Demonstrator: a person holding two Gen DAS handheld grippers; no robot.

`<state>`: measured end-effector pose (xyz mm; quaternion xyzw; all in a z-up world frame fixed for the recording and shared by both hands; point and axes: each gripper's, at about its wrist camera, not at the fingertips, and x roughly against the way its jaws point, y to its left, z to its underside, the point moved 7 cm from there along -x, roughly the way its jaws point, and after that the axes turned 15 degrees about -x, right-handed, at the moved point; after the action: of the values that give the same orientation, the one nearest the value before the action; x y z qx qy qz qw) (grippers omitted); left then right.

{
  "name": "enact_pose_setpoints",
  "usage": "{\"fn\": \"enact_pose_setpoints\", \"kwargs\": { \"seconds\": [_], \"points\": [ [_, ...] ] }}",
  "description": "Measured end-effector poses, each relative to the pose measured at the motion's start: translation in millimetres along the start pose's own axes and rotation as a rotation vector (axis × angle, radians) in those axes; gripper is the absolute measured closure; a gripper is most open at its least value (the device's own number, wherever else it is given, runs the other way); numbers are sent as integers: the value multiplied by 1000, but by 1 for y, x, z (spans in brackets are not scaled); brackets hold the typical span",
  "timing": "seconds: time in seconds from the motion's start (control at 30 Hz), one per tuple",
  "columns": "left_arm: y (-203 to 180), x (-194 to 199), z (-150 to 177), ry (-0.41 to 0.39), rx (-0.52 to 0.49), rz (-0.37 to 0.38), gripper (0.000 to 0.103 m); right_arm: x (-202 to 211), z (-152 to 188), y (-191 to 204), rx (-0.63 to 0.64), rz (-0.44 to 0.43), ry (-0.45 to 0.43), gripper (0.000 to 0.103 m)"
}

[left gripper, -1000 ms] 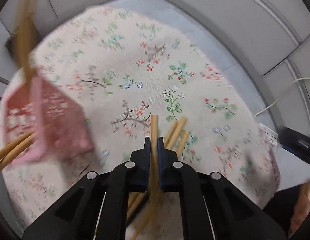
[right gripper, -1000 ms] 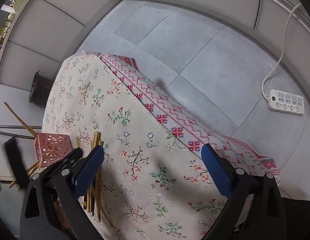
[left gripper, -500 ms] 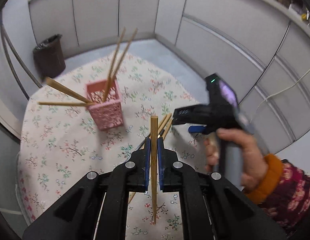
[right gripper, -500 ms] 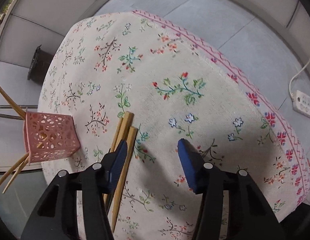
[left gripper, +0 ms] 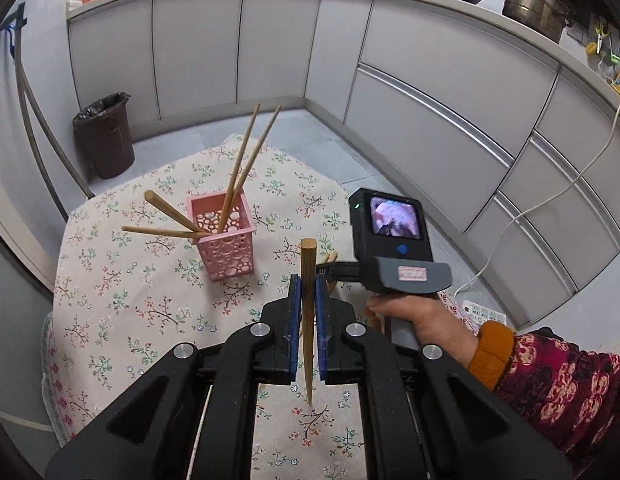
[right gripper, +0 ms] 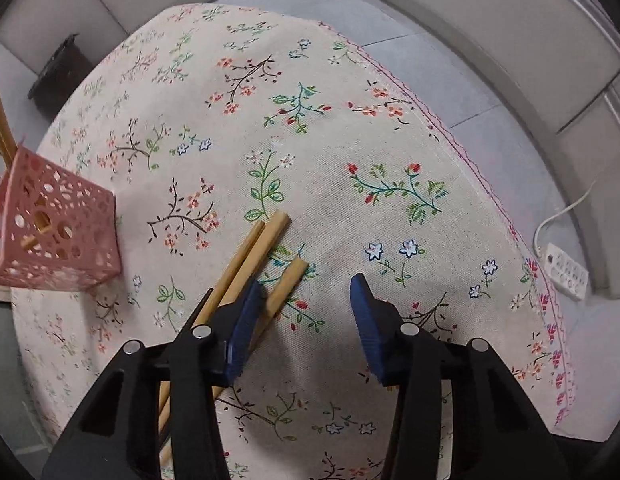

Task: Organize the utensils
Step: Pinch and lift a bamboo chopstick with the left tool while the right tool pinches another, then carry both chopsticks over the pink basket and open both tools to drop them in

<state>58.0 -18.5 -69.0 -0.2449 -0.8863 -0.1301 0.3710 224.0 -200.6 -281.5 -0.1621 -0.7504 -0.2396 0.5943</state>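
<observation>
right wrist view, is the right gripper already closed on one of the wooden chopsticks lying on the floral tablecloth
No, the right gripper is open, its blue pads spread wide above the floral tablecloth, with the three loose wooden chopsticks lying beside its left pad, ungripped.

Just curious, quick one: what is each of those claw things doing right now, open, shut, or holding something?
Left gripper: shut on a chopstick.
Right gripper: open, holding nothing, over the loose chopsticks.

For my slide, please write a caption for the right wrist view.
Open right gripper hovers over three loose chopsticks on floral tablecloth, pink holder at left.
</observation>
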Motion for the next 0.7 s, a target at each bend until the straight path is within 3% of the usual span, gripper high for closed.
{"fn": "enact_pose_setpoints", "kwargs": {
  "seconds": [0.07, 0.17, 0.23, 0.4, 0.53, 0.7],
  "points": [
    [1, 6, 1, -4, -1, -10, 97, 1, 1, 1, 13, -6, -24, 61],
    [3, 18, 2, -16, 0, -21, 97, 3, -2, -3, -10, -61, -19, 87],
    [5, 28, 2, -32, 5, -31, 97, 5, -5, -11, -38, -111, 9, 95],
    [11, 50, 2, -76, 28, -58, 97, 21, -2, -14, -53, -208, -20, 95],
    [16, 56, 2, -95, 51, -76, 97, 72, 5, -15, 26, -257, -151, 95],
    [22, 67, -11, -156, 87, -93, 97, 164, 18, -21, 153, -366, -327, 96]
  ]
}}
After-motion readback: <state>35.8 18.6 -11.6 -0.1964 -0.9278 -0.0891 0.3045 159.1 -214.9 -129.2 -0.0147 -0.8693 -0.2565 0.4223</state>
